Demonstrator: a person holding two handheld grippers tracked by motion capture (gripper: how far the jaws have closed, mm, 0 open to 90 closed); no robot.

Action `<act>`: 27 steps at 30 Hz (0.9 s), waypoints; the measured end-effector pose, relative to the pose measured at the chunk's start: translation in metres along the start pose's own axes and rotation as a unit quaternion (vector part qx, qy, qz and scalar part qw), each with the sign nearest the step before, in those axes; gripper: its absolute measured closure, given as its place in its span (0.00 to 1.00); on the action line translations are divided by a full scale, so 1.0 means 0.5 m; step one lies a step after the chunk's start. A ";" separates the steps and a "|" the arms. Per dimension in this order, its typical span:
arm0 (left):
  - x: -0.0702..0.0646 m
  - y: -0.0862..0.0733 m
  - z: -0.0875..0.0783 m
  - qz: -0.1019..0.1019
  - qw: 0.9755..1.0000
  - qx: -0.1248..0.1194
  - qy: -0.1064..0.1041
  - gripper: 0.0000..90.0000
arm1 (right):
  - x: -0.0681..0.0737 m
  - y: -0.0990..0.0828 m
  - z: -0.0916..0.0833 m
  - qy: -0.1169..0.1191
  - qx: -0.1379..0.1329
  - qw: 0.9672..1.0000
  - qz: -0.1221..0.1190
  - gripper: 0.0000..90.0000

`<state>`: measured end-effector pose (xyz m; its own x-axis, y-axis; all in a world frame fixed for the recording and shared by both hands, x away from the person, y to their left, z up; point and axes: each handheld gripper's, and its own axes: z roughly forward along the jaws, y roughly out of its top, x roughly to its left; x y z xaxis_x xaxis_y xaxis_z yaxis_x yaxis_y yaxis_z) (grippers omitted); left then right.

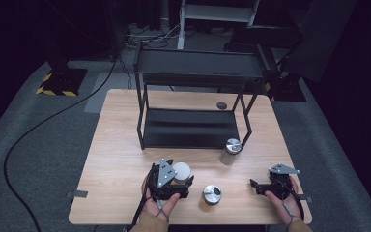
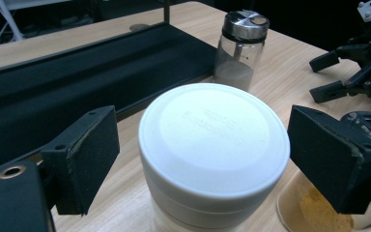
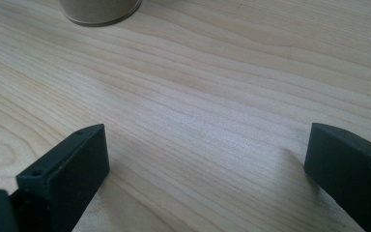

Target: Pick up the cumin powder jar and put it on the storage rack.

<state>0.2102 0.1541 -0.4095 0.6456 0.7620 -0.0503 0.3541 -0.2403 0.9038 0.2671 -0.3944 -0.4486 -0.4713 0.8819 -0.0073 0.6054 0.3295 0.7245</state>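
Note:
A white-lidded jar (image 1: 182, 169) (image 2: 212, 145) stands on the wooden table (image 1: 121, 145) between the jaws of my left gripper (image 1: 178, 178) (image 2: 198, 159). In the left gripper view a gap shows beside the left pad (image 2: 94, 154), and the right pad (image 2: 328, 154) sits right at the lid's edge. My right gripper (image 1: 254, 186) (image 3: 207, 159) rests open at the front right over bare wood, holding nothing. It also appears far off in the left gripper view, as the right gripper (image 2: 331, 75).
A steel-lidded jar (image 1: 212, 194) of yellow powder (image 2: 321, 210) stands just right of the white one. A glass shaker (image 1: 231, 151) (image 2: 239, 48) stands by the black two-tier rack (image 1: 193, 128) mid-table. A small dark disc (image 1: 221, 105) lies behind the rack.

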 end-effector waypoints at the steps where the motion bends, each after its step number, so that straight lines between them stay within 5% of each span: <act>1: 0.000 0.000 0.000 0.001 1.000 0.001 -0.001 0.15 | 0.000 0.000 0.000 0.000 0.000 1.000 0.000 0.02; 15: -0.010 -0.008 0.005 0.014 1.000 0.013 0.007 0.37 | -0.001 0.000 0.000 0.001 0.000 1.000 -0.001 0.02; 27: -0.004 0.010 0.005 0.015 1.000 0.026 0.006 0.37 | -0.001 0.000 0.000 0.001 0.000 1.000 -0.001 0.02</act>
<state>0.2124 0.1497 -0.4058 0.6490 0.7606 -0.0175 0.3693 -0.2949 0.8813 0.2674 -0.3951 -0.4486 -0.4742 0.8804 -0.0069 0.6044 0.3313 0.7245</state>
